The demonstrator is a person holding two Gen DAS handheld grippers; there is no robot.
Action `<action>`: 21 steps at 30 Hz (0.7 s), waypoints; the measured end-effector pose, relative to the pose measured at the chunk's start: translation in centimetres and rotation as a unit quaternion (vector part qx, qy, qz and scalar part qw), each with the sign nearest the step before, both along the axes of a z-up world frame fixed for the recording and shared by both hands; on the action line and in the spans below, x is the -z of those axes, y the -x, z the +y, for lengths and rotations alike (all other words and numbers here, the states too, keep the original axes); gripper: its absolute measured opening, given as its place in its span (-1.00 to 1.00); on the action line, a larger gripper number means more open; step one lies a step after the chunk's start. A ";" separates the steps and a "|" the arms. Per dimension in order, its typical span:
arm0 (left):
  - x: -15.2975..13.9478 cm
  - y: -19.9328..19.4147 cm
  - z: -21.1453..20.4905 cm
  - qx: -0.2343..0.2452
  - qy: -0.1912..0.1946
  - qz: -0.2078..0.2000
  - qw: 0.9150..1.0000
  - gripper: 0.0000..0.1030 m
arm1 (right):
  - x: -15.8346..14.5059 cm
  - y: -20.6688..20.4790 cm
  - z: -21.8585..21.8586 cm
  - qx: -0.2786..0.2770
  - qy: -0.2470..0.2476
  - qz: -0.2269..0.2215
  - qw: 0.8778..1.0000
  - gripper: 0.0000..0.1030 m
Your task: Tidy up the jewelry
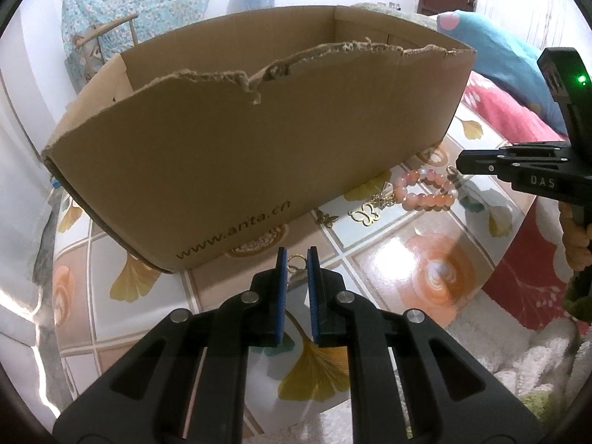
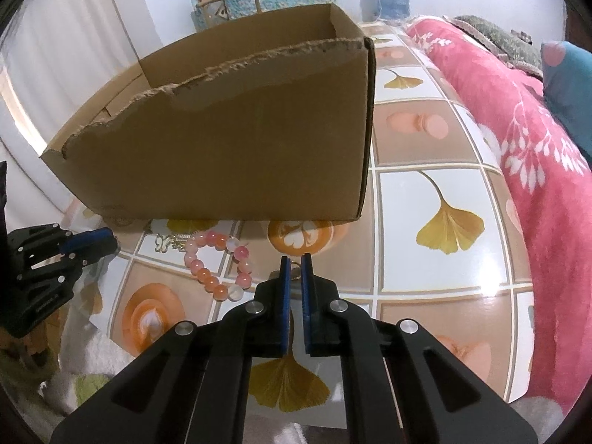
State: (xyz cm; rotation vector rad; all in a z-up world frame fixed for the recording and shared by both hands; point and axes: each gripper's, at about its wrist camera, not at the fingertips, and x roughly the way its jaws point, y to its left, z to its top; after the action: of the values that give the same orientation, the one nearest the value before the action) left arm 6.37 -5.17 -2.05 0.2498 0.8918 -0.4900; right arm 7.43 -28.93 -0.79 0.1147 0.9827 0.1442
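Pink bead bracelet [image 2: 218, 266] beside cardboard box [image 2: 229, 140]

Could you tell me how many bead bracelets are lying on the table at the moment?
1. The pink bead bracelet lies on the tiled tablecloth just in front of the cardboard box, between the two grippers. Others may be hidden inside the box.
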 end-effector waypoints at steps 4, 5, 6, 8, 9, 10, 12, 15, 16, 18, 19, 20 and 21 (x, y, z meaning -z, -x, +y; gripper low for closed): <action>-0.1 0.2 0.3 0.001 0.000 -0.002 1.000 -0.81 | -0.3 0.2 0.1 -0.006 0.003 0.000 1.000 -0.88; -0.1 0.2 0.4 0.002 0.001 -0.001 1.000 -0.81 | -0.3 0.2 0.2 -0.006 0.003 0.000 1.000 -0.86; -0.1 0.2 0.5 0.001 0.001 -0.001 1.000 -0.81 | -0.3 0.1 0.2 -0.010 0.004 0.004 1.000 -0.76; -0.1 0.2 0.5 0.002 0.001 0.000 1.000 -0.81 | -0.3 0.1 0.3 -0.012 0.011 0.004 1.000 -0.42; -0.1 0.2 0.6 0.002 0.000 0.000 1.000 -0.81 | -0.3 0.1 0.5 -0.013 0.016 0.001 1.000 -0.31; 0.0 0.2 0.6 0.002 0.000 0.000 1.000 -0.81 | -0.4 0.0 0.6 -0.015 0.020 -0.001 1.000 -0.31; 0.0 0.1 0.6 0.002 0.001 0.001 1.000 -0.81 | -0.3 -0.1 0.7 -0.020 0.029 -0.001 0.999 -0.31; 0.1 0.1 0.6 0.001 0.001 0.002 1.000 -0.81 | -0.1 -0.5 0.8 -0.022 0.038 0.005 0.999 -0.33; 0.1 0.1 0.6 0.001 0.001 0.002 1.000 -0.81 | 0.0 -0.6 0.8 -0.022 0.038 0.007 0.999 -0.41; 0.2 0.0 0.6 0.000 0.001 0.003 1.000 -0.81 | 0.1 -0.8 0.8 -0.025 0.041 0.010 0.999 -0.50; 0.2 0.0 0.6 0.000 0.001 0.004 1.000 -0.81 | 0.2 -0.8 0.8 -0.026 0.042 0.012 0.999 -0.54; 0.3 -0.1 0.6 -0.001 0.001 0.004 1.000 -0.81 | 0.2 -0.9 0.8 -0.028 0.044 0.012 0.999 -0.57; 0.3 -0.1 0.6 -0.001 0.001 0.004 1.000 -0.81 | 0.3 -0.9 0.9 -0.030 0.047 0.015 0.998 -0.60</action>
State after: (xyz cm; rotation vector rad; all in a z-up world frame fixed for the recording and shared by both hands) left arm 6.46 -4.54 -2.35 0.2446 0.8994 -0.4903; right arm 8.34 -27.99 -1.10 0.0016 1.0211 0.1526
